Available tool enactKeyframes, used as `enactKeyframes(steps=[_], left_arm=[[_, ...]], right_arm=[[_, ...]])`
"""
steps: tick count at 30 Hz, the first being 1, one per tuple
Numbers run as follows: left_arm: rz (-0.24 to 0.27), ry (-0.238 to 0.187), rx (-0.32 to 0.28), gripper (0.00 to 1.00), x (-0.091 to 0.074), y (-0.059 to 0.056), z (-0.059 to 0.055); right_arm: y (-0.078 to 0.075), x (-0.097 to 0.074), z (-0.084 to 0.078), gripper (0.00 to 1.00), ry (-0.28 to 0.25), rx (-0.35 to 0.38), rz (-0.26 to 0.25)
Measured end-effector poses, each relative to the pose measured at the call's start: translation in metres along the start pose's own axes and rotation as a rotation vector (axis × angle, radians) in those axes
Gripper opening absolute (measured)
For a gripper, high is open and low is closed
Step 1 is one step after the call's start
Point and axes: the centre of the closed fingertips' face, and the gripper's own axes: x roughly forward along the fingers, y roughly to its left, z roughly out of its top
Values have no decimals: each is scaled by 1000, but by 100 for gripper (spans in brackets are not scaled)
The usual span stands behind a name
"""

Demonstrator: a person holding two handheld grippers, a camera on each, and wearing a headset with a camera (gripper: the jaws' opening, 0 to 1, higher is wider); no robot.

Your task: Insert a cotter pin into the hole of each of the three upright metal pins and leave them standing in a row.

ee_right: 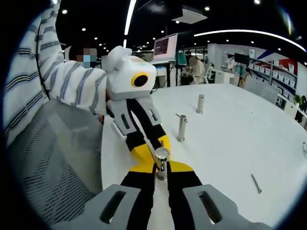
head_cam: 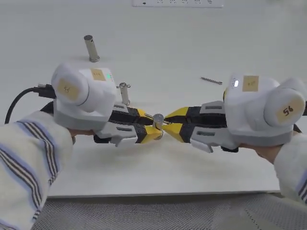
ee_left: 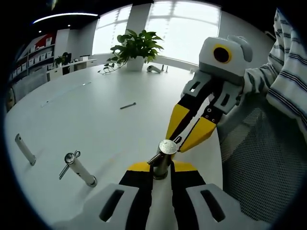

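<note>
**Seating the cotter pin in the held metal pin**

Your left gripper (head_cam: 153, 127) has its jaws closed on the shaft of the held metal pin (head_cam: 158, 118). Your right gripper (head_cam: 169, 124) meets it head-on. Its jaws are drawn narrow and appear pinched on one end of the cotter pin (ee_left: 153, 158), whose other end shows on the opposite side of the held metal pin. Hold the left side rigid and push from the right straight along the hole, without twisting. Stop when the cotter pin's head meets the shaft, so that nothing bends.

Just beyond the held metal pin stands the fitted pin (head_cam: 124, 93), its cotter pin in place. Farther beyond, to the left, stands the bare pin (head_cam: 90, 48). A spare cotter pin (head_cam: 211, 80) lies flat, beyond the held metal pin and to the right. The row probably runs through these two uprights, so release in line with them.

The table (head_cam: 192, 163) is white, smooth and likely slippery under a narrow base. Well behind the held metal pin are a potted plant (ee_left: 136, 44) and bright windows (ee_left: 184, 24); a grey mesh chair (ee_right: 53, 158) sits at the table's edge
</note>
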Motion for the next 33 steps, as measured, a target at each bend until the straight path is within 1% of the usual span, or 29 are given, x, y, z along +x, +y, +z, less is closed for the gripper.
enactKeyframes(steps=[5,9,13,16,20,26,30,33], left_arm=[[3,1,4,12,0,0,0],[5,0,6,12,0,1,0],[6,0,6,12,0,1,0],[8,0,5,12,0,1,0],[13,1,6,12,0,1,0],[16,2,4,12,-1,2,-1],[14,3,2,12,-1,2,-1],[15,3,6,12,-1,1,-1]], right_arm=[[-2,-2,-3,10,17,-8,-1],[-4,-4,-9,9,48,-8,-4],[-4,-7,-9,4,43,8,-2],[-4,-6,-8,3,41,8,-1],[-4,-3,-6,3,43,4,8],[-3,-2,-6,3,43,-3,8],[-2,-2,-7,5,47,-10,14],[-1,-1,-8,9,52,-9,16]])
